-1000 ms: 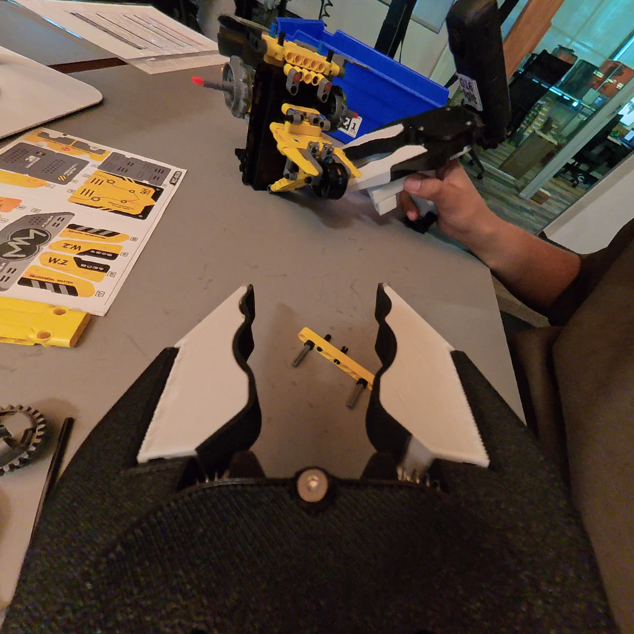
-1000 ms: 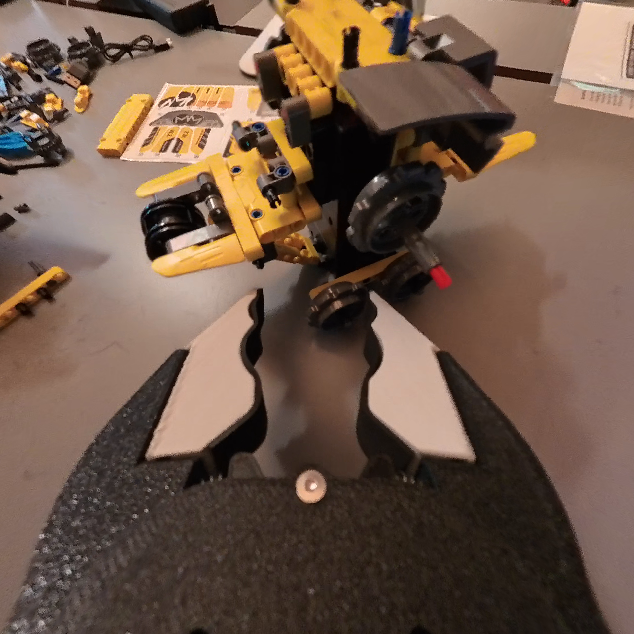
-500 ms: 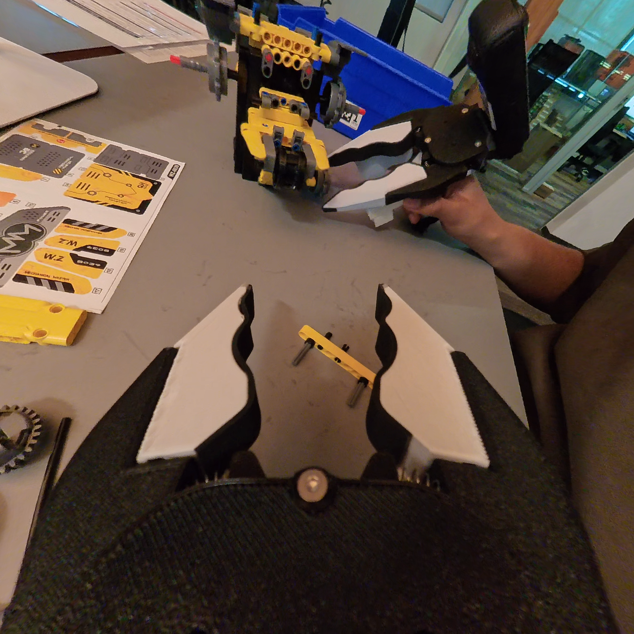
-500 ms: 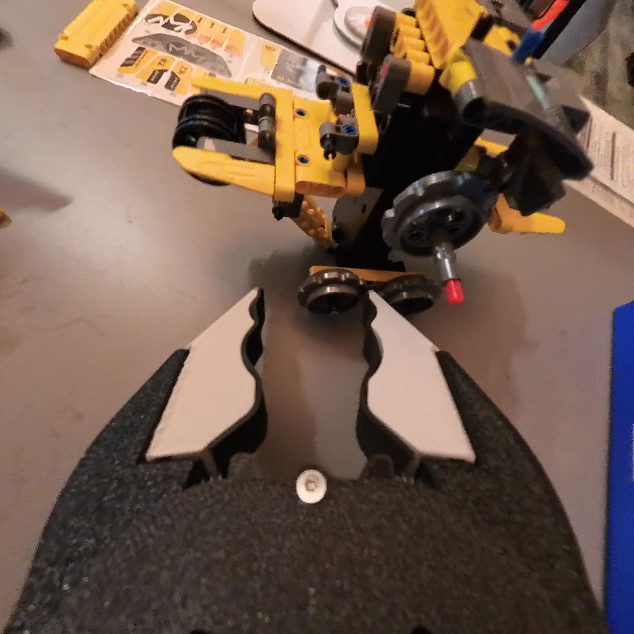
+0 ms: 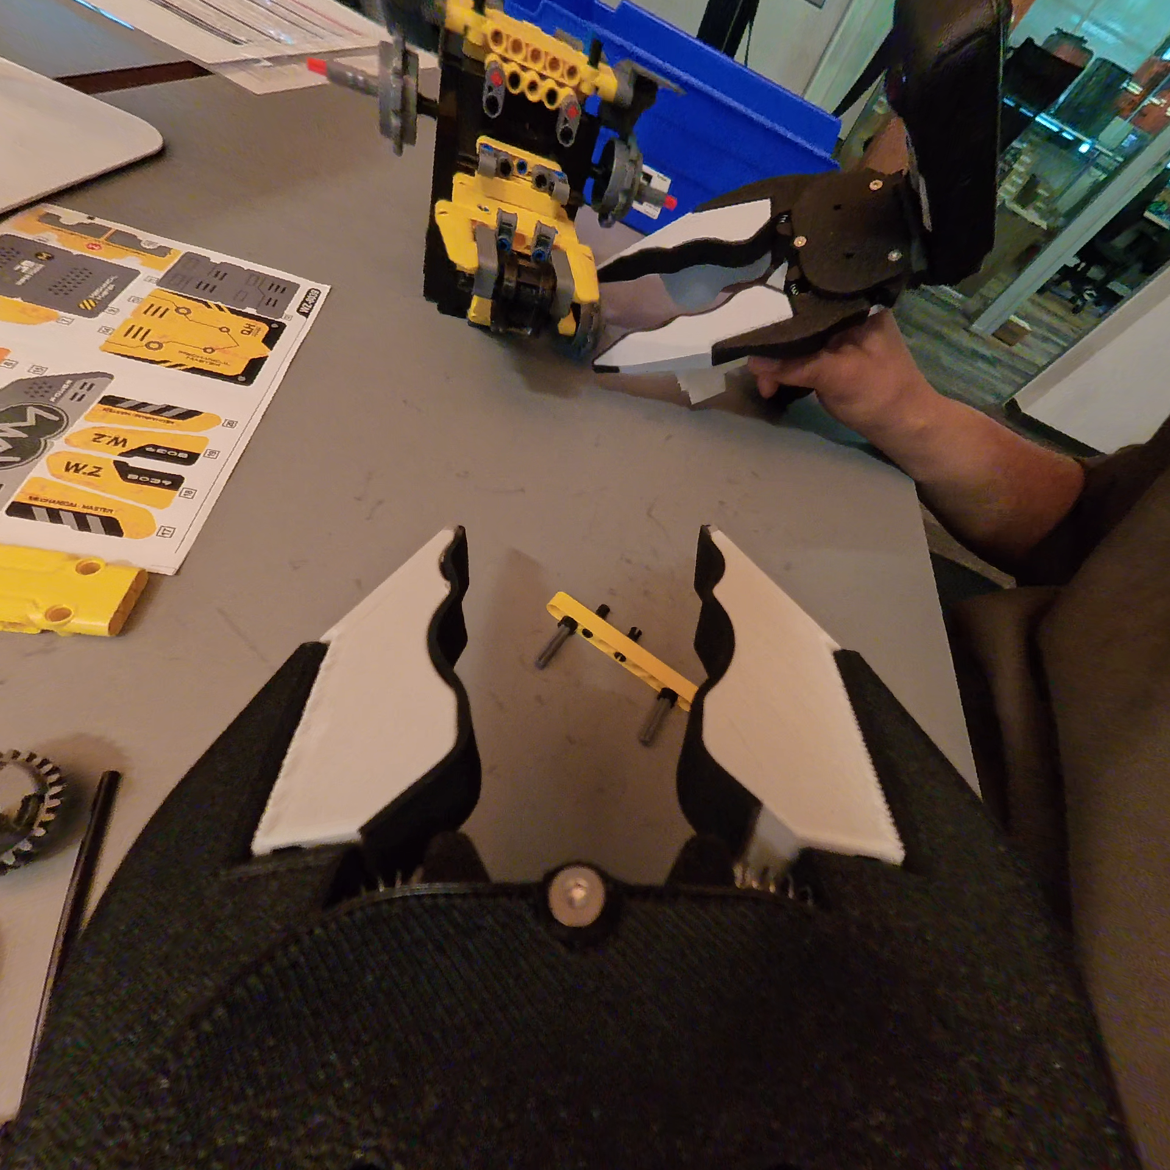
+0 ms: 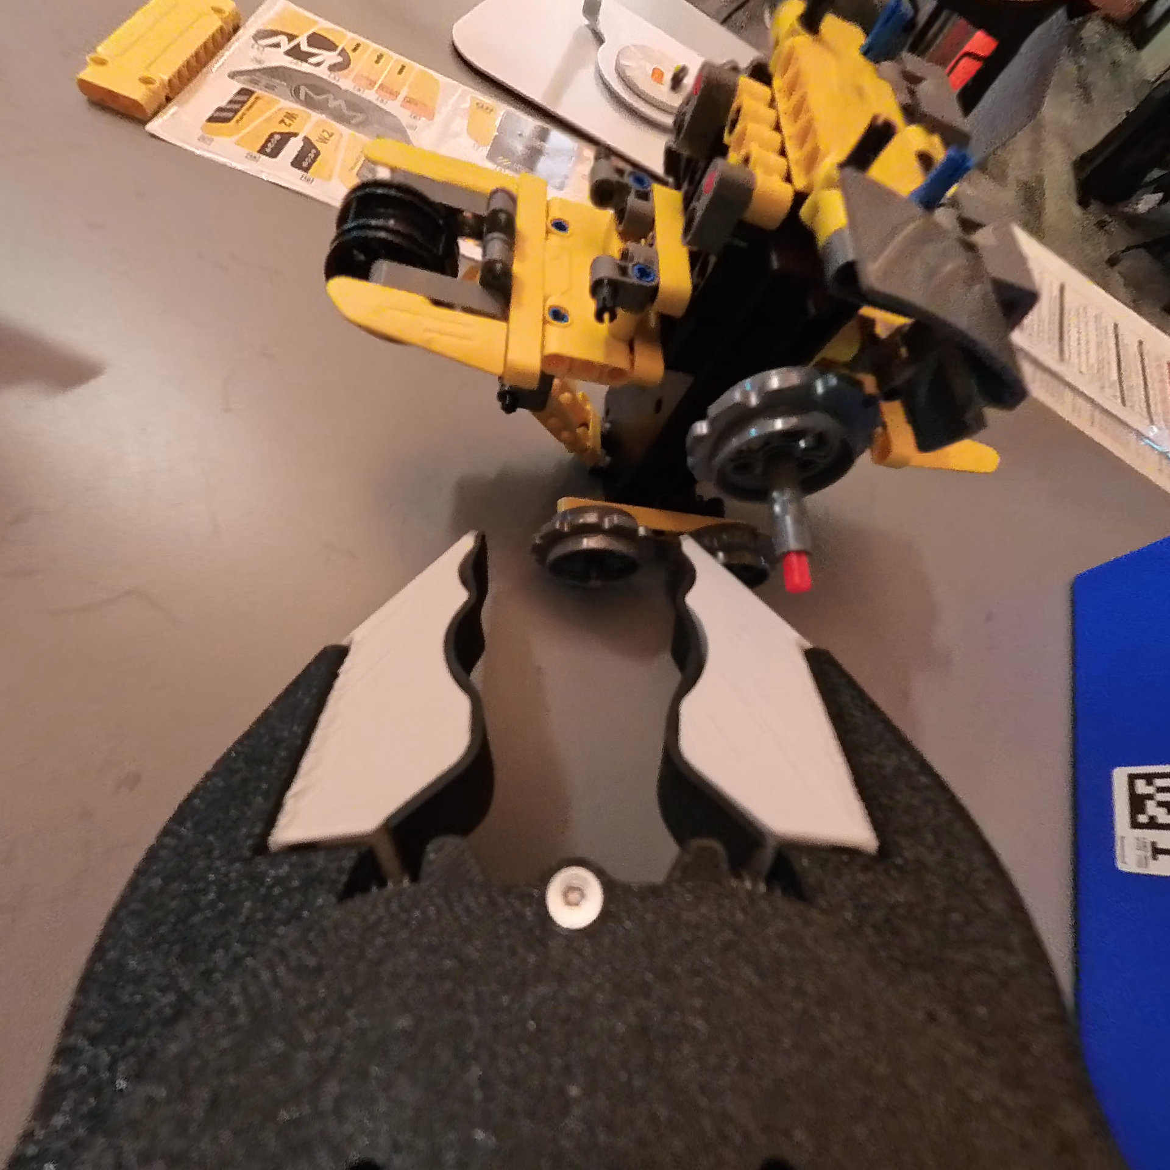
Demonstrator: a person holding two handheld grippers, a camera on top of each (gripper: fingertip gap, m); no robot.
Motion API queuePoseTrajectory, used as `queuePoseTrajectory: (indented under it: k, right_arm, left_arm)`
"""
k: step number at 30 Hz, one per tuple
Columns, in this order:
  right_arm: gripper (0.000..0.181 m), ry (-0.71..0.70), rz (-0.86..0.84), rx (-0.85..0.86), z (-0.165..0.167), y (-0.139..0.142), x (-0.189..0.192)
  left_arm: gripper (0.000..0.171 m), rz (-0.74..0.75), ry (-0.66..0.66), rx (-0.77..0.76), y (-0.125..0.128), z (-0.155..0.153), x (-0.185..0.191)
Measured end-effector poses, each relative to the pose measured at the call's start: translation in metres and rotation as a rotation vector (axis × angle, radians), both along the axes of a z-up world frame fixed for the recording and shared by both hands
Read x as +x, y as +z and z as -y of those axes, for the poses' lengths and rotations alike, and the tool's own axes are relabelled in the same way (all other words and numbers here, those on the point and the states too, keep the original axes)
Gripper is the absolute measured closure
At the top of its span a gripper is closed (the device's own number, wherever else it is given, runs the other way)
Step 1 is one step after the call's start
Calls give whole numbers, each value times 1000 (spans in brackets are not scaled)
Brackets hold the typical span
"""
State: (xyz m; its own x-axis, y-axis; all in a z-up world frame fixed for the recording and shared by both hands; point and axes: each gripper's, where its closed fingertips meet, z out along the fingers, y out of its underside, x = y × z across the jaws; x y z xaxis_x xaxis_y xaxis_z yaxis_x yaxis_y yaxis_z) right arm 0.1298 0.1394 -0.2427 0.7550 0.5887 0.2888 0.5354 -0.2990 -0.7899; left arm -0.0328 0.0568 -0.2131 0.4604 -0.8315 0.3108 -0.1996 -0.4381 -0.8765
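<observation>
A yellow and black brick-built vehicle model (image 5: 513, 190) stands on end on the grey table (image 5: 392, 456). It also shows in the right wrist view (image 6: 665, 285). My right gripper (image 6: 581, 541) is open, its tips on either side of a small black wheel (image 6: 589, 554) at the model's base. In the left wrist view it (image 5: 600, 320) is next to the model's lower right, held by a hand (image 5: 855, 386). My left gripper (image 5: 579, 538) is open and empty, low over a yellow beam with grey pins (image 5: 617, 646) that lies between its fingers.
A sticker sheet (image 5: 145, 354), a yellow panel (image 5: 57, 595), a dark gear (image 5: 25, 810) and a black rod (image 5: 88, 842) lie at the left. A blue bin (image 5: 696, 126) stands behind the model. The table's edge (image 5: 937, 601) runs close on the right. Tip to tip, the grippers are about 20 centimetres apart.
The model has turned on the table until its front faces my left gripper. My right gripper swung round with it and stays at its base. My left gripper has not moved.
</observation>
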Motion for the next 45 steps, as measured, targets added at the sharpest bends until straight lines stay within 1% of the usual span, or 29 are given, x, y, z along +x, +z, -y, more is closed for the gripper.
queuePoseTrajectory:
  k: [4,6,15,16,22,29,31,34,38,42,45]
  right_arm:
    - [120,-2,-26,-62,-1,-5,0]
    - [121,13,-31,-76,0,-7,-2]
    - [126,127,-76,-27,14,5,-22]
    - [129,142,-84,-23,16,6,-24]
    - [130,165,-135,62,32,22,-20]
    - [139,136,-257,214,57,51,-9]
    - [141,118,-265,244,61,55,-6]
    - [144,82,-276,296,61,62,0]
    - [144,81,-303,264,59,61,1]
    - [142,78,-335,236,56,61,3]
    - [141,81,-354,226,55,61,4]
  left_arm:
    - [100,5,-1,-7,0,0,0]
    - [101,6,-2,-5,0,0,0]
    - [102,-26,-14,13,-2,2,3]
    - [102,-30,-15,15,-3,2,3]
    - [103,-47,-15,37,-3,3,4]
    - [105,-49,4,38,-3,-1,-2]
    - [109,-76,6,48,-5,-2,-6]
    - [114,-136,26,108,-5,-6,-14]
    - [116,-153,6,105,-7,-2,-14]
    - [118,-190,-23,81,-18,1,-9]
    - [118,-210,-24,92,-20,1,-8]
